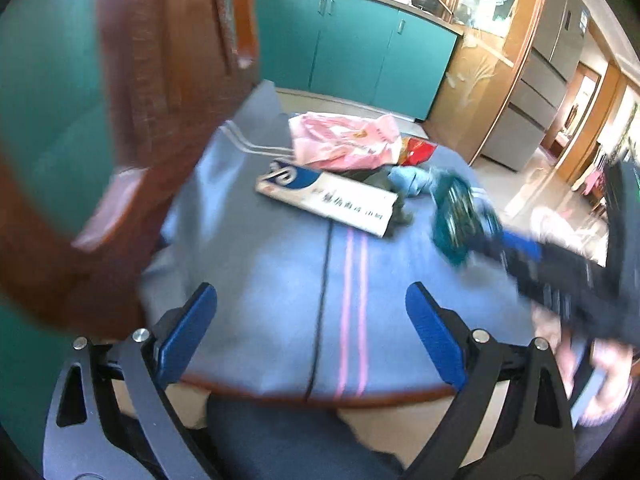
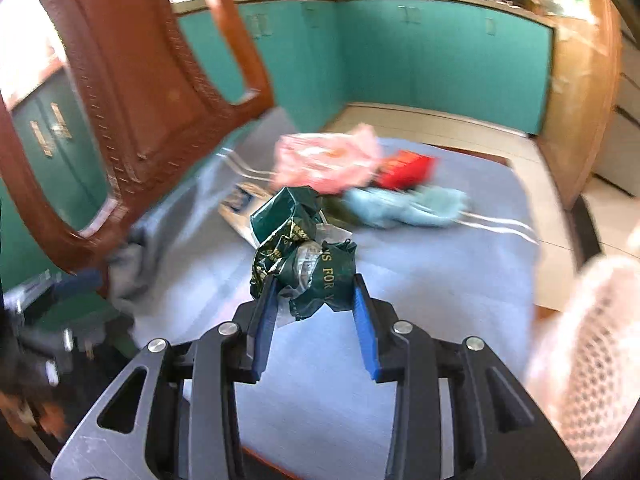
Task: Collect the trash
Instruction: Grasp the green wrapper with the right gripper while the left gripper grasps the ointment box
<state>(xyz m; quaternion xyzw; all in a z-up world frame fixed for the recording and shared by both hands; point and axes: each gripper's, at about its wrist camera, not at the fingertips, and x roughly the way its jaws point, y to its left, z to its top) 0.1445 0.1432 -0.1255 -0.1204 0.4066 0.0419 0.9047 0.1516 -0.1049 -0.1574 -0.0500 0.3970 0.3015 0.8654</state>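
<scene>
Lowest in the right wrist view, the right gripper (image 2: pixel 314 292) pinches a crumpled dark green wrapper (image 2: pixel 302 248) between its blue pads, at frame centre above the blue cloth (image 2: pixel 420 276). Beyond it, upper centre, lie a pink bag (image 2: pixel 324 160), a red packet (image 2: pixel 406 168) and a light-blue rag (image 2: pixel 400 206). The left gripper (image 1: pixel 312 320) gapes wide, holding nothing, low in its frame; a white box (image 1: pixel 328 200) lies mid-frame. A wooden chair back (image 1: pixel 160 80) fills the upper left.

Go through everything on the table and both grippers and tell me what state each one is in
left gripper: open, empty, above the near table edge
right gripper: shut on the green wrapper
green wrapper: crumpled, lifted
pink bag: crumpled, lying on the cloth
white box: lying flat
red packet: lying by the pink bag
</scene>
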